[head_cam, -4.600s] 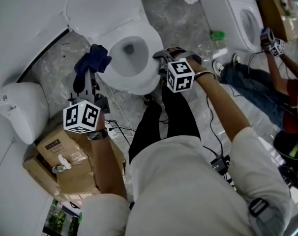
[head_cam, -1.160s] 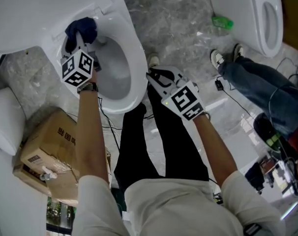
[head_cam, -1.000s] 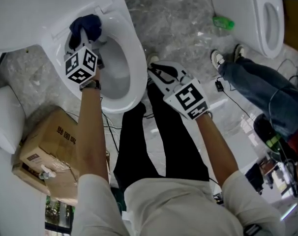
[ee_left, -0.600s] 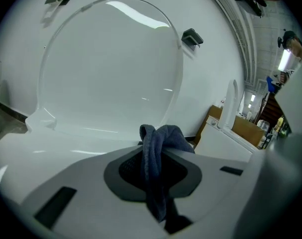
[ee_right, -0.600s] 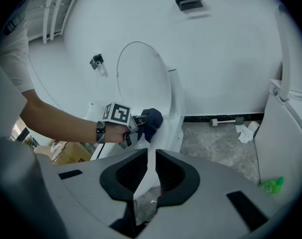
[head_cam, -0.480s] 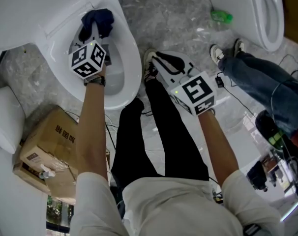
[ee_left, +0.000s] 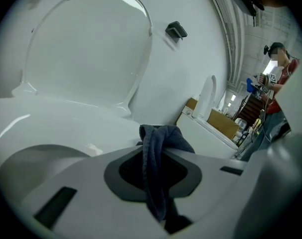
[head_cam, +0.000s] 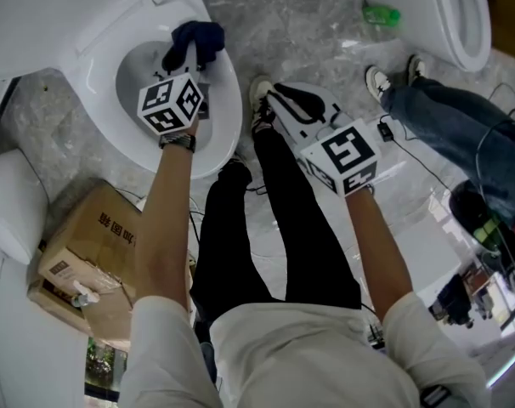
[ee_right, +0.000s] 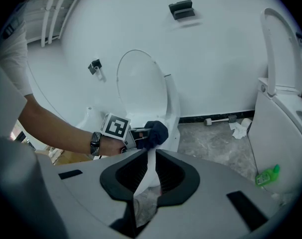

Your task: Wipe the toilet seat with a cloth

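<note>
A white toilet (head_cam: 228, 117) stands at the upper left of the head view, its lid (ee_left: 91, 44) raised against the wall. My left gripper (head_cam: 192, 58) is shut on a dark blue cloth (head_cam: 200, 36) and holds it on the bowl's rim at the back right. In the left gripper view the cloth (ee_left: 153, 173) hangs bunched between the jaws, with my left gripper (ee_left: 161, 146) over the rim (ee_left: 66, 118). My right gripper (head_cam: 273, 92) hovers over the floor to the right of the bowl. Its jaws (ee_right: 147, 153) stand a narrow slit apart with nothing between them.
A cardboard box (head_cam: 79, 253) lies on the floor left of my legs (head_cam: 266, 219). A second toilet (head_cam: 444, 7) stands at the upper right with a green bottle (head_cam: 382, 15) beside it. Another person's legs (head_cam: 444, 126) and cables cross the marble floor on the right.
My left gripper has carried the cloth along the back of the rim from left to right. The right gripper has shifted only slightly beside the bowl.
</note>
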